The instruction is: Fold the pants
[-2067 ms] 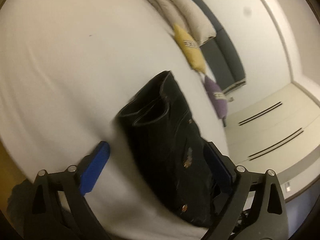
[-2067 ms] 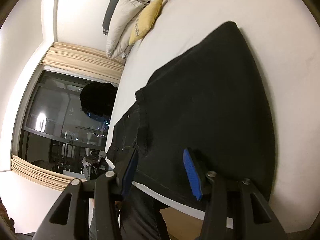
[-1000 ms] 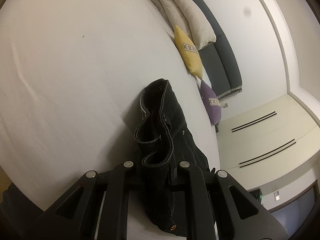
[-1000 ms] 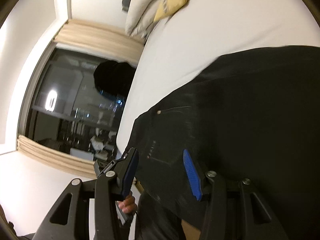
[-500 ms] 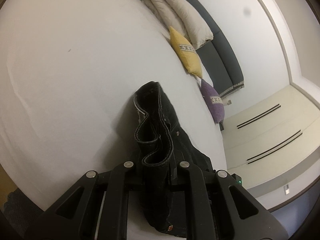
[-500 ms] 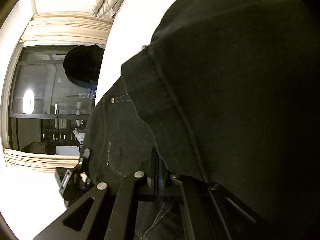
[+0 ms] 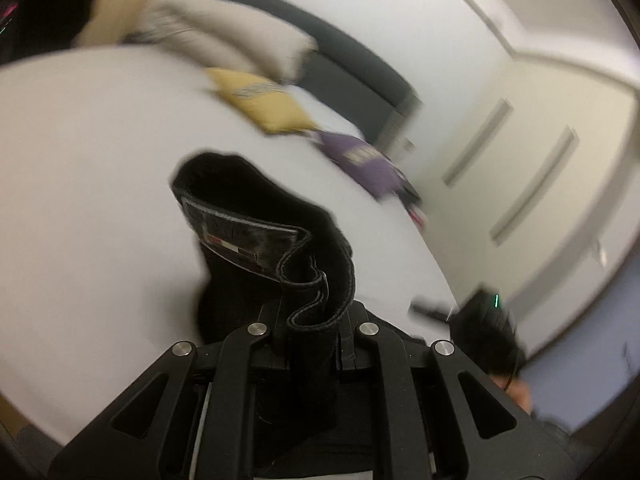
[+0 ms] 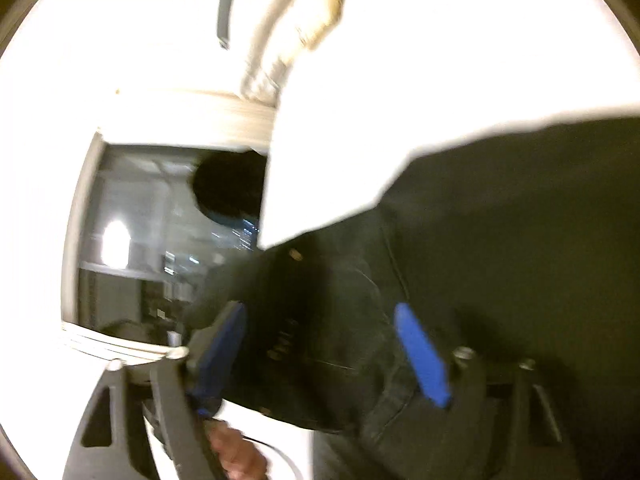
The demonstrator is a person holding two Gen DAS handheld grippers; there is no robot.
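Note:
The black pants (image 7: 264,216) lie on a white bed (image 7: 80,152). In the left wrist view my left gripper (image 7: 308,320) is shut on the pants' waistband, whose folded edge with a label stands up between the jaws. In the right wrist view the pants (image 8: 500,232) spread dark over the bed (image 8: 440,48). My right gripper (image 8: 320,344) is open with its blue pads (image 8: 420,352) apart, just over the pants' pocket area. The view is blurred.
A yellow pillow (image 7: 260,100), a purple pillow (image 7: 360,160) and pale pillows (image 7: 224,28) lie at the bed's head by a dark headboard (image 7: 340,52). A dark window (image 8: 160,248) with curtains is at the left in the right wrist view. Wardrobe doors (image 7: 540,152) stand beyond.
My right gripper was shut on the pants half a second ago and is now open over them. My left gripper stays shut on the waistband and has swung, with the view blurring.

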